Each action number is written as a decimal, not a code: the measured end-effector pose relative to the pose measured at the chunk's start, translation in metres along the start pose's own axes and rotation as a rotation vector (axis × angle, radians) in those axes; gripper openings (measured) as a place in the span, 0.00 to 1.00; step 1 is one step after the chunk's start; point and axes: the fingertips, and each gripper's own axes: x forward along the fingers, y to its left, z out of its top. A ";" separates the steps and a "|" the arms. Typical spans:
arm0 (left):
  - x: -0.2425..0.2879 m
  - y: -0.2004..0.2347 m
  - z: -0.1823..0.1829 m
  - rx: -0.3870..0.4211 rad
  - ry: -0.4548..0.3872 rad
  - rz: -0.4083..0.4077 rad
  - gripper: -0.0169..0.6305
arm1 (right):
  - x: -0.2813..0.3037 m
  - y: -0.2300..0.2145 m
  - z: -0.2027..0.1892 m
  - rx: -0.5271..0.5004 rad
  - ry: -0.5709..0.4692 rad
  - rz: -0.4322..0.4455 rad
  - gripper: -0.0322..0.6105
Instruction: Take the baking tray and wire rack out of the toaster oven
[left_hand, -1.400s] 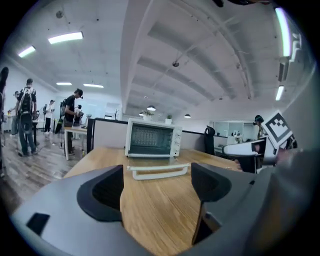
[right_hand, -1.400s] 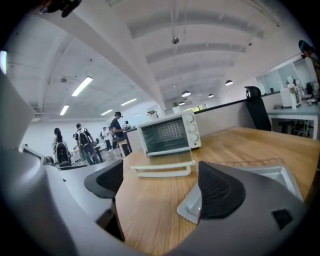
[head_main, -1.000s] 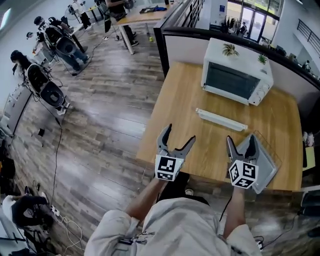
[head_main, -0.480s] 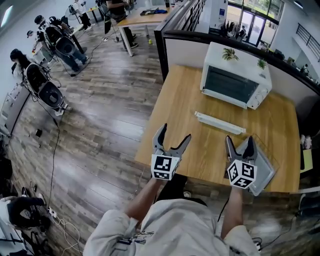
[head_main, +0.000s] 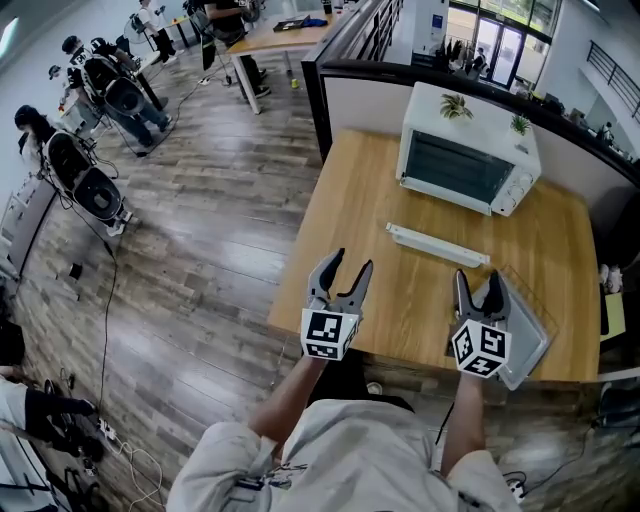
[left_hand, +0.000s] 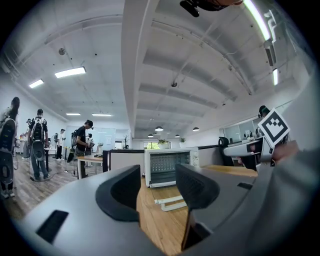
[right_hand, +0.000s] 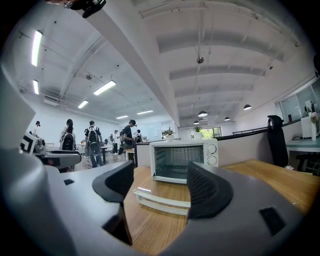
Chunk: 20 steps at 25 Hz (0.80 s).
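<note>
Two grippers before the toaster oven, seen from the head view.

Showed the left gripper (head_main: 350, 263) at lower centre and the right gripper (head_main: 478, 277) at lower right, jaws of each parted, just closing partway, with nothing between. Showed the white toaster oven (head_main: 468, 160) at upper right on the wooden surface (head_main: 365, 210), with a long white piece (head_main: 437, 245) lying in front. Showed the grey baking tray (head_main: 530, 335) at the surface's lower right corner, beneath the right gripper. Could not make out the wire rack.
</note>
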 end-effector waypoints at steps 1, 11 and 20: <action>0.000 0.000 0.001 -0.005 -0.003 0.001 0.37 | -0.001 0.000 0.001 -0.003 -0.005 0.000 0.55; -0.002 0.000 0.006 0.001 -0.007 0.020 0.05 | -0.006 -0.008 0.003 -0.005 -0.039 -0.044 0.08; -0.008 0.004 0.005 -0.013 0.000 0.046 0.05 | -0.011 -0.012 0.005 0.008 -0.040 -0.045 0.08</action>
